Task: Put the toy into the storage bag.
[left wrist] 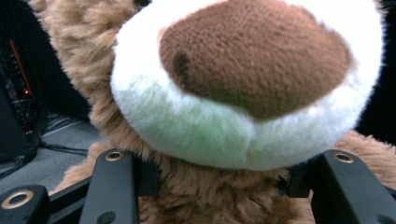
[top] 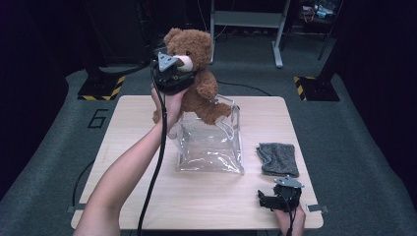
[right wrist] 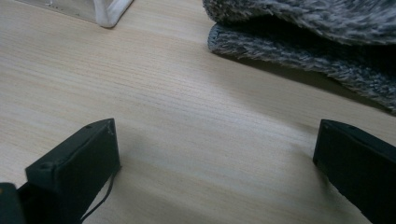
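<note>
One bear [top: 193, 73] is in hand: large, soft, light and plush, so it gives under pressure and will not slip or break. My left gripper [top: 169, 73] is clenched on its neck, under the muzzle, holding it above the clear bag [top: 210, 147]; the neck is the firmest hold. My right gripper [top: 275, 199] rests released on the wooden table [top: 142, 123], near the grey cloth [top: 278, 158]. Dark carpet surrounds.
</note>
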A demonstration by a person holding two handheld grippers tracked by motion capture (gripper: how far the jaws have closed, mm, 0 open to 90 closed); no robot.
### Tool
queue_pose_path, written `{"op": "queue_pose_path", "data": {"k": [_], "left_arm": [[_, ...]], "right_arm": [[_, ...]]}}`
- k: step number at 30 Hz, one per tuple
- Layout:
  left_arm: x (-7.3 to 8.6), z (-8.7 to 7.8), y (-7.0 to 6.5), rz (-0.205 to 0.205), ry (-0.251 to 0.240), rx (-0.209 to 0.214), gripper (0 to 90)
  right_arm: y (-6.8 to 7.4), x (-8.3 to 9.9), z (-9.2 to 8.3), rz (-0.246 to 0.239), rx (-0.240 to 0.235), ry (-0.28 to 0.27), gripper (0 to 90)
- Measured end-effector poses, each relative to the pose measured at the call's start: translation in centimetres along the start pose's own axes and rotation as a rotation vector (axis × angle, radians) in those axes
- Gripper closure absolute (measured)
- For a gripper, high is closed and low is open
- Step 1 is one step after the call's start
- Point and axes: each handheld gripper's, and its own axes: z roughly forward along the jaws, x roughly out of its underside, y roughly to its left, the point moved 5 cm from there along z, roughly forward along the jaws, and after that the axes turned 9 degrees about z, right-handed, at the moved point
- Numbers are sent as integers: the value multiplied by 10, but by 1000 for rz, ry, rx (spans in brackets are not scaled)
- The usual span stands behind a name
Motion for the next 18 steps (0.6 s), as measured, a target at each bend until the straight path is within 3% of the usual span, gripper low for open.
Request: {"op": "queue_pose_path", "data": {"k": [5,8,14,18], "left_arm": [[7,3,-7,33,12,14,452],[12,6,-10,16,26,27,455],[22,10,-13,24,69,56,457],[23,10,-9,3,65,46,457]], "right_arm": [[0,0,0,-3,-1,-1,0],[0,0,0,-1,1,1,0],[0,0,0,1,1,0,0],[-1,-2,0,5,-4,-2,5]]}}
